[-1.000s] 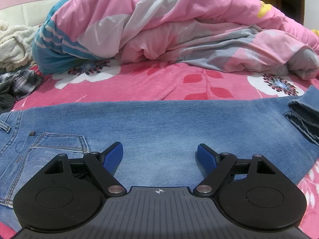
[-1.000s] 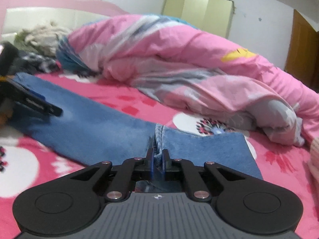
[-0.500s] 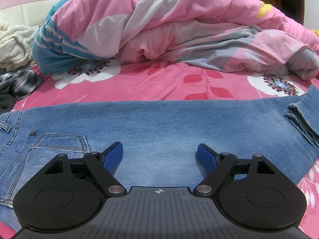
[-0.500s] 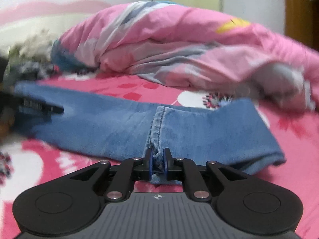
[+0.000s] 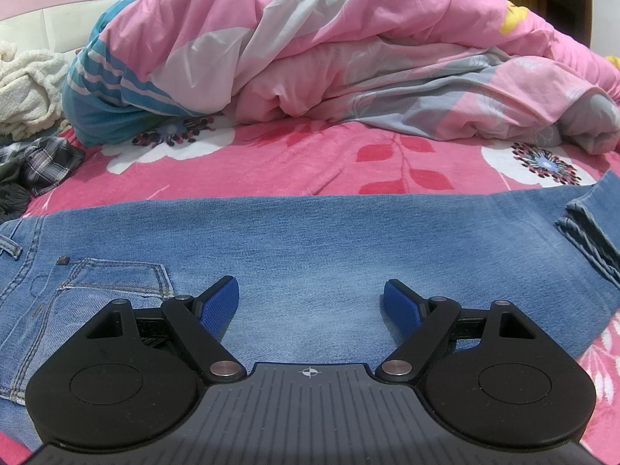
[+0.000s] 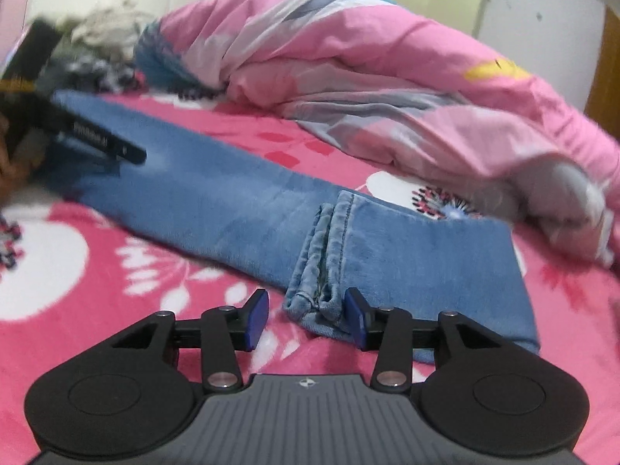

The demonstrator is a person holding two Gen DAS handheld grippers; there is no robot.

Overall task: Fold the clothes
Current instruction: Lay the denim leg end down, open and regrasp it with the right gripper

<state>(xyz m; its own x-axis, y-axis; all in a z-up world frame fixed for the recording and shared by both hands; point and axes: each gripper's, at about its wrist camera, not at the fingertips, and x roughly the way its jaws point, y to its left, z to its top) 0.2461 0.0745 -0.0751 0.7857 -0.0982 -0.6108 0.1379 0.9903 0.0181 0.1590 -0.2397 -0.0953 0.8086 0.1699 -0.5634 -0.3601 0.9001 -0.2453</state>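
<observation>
Jeans (image 5: pixel 310 240), blue denim, flat across pink floral bedspread (image 5: pixel 294 159) in front of heaped duvet (image 5: pixel 348 50), legs doubled back; left gripper (image 5: pixel 310 302) above jeans, spread wide, empty; right gripper (image 6: pixel 306 316) at jeans' hems, jaws just opening, pads off cloth.

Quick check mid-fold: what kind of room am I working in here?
Most likely a bedroom: the jeans lie on a bed with a pink floral sheet, a bunched pink duvet behind, and a padded headboard at the far left.
</observation>
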